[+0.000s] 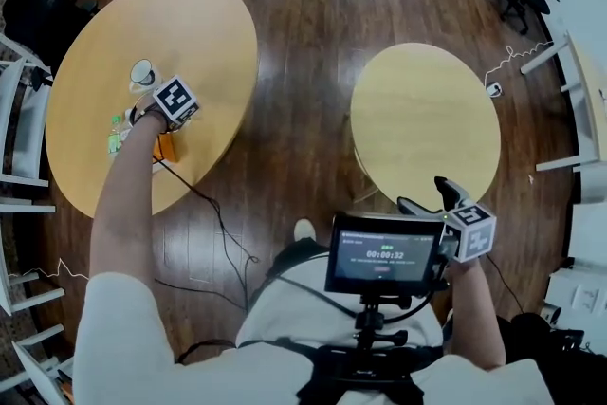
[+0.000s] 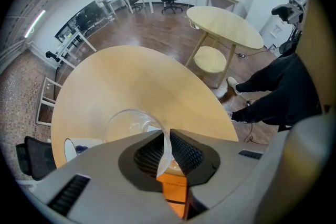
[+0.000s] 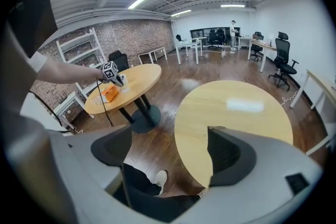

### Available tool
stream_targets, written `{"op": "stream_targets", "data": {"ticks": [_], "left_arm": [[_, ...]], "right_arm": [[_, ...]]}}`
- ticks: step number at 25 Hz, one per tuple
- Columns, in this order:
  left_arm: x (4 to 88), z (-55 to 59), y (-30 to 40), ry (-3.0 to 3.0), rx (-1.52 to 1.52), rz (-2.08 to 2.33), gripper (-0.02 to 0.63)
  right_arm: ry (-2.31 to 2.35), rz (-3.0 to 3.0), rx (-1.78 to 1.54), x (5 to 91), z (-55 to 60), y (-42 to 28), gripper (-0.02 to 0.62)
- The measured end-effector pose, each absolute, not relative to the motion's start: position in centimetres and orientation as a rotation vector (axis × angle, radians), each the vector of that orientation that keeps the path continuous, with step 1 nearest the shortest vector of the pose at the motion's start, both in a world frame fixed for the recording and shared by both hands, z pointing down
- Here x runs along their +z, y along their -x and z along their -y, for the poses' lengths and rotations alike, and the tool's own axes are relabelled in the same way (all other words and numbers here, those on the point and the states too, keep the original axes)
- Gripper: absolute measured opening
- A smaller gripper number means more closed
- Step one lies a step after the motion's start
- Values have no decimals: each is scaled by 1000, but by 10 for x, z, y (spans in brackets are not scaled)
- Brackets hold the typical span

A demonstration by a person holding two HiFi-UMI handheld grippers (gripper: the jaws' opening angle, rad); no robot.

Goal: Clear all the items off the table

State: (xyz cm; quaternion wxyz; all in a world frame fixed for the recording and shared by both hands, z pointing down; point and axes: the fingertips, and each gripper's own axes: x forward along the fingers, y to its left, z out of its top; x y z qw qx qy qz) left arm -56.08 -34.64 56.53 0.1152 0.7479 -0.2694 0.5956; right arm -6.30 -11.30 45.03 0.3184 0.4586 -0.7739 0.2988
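Note:
My left gripper [image 2: 169, 152] is shut on the rim of a clear glass [image 2: 126, 123], one pad inside the rim and one outside, over the big round table [image 2: 142, 81]. In the head view that gripper [image 1: 163, 112] points steeply down under its marker cube, and the glass is hidden there. An orange box [image 2: 174, 192] lies just below the jaws, also seen as the orange box [image 1: 168, 147]. A white cup [image 1: 142, 73] stands beyond the gripper. My right gripper [image 3: 170, 157] is open and holds nothing, at the near edge of the small round table [image 3: 231, 113].
Small green items [image 1: 116, 136] lie on the big table [image 1: 209, 33] left of the orange box. A black cable [image 1: 218, 223] runs from the left gripper across the wood floor. White frames and chairs [image 1: 19, 138] stand close on the left. The small table [image 1: 427, 109] is bare.

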Motion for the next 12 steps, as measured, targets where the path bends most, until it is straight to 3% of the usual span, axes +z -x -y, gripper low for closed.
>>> {"op": "stream_targets", "data": {"ticks": [1, 3, 6, 8, 12], "left_arm": [[567, 348, 565, -2179, 1769, 808, 64], [569, 348, 571, -2163, 1802, 835, 223], [559, 350, 573, -2190, 1788, 912, 235], [543, 350, 580, -2189, 1794, 1007, 293], [478, 334, 591, -2227, 1715, 1347, 296]], "right_arm": [[-1200, 2032, 788, 449, 110, 64, 462], [-1186, 2024, 788, 444, 104, 64, 462], [-1169, 2015, 776, 441, 99, 58, 462], [-1154, 2015, 769, 442, 95, 53, 462], [-1124, 2025, 765, 441, 88, 38, 462]]}}
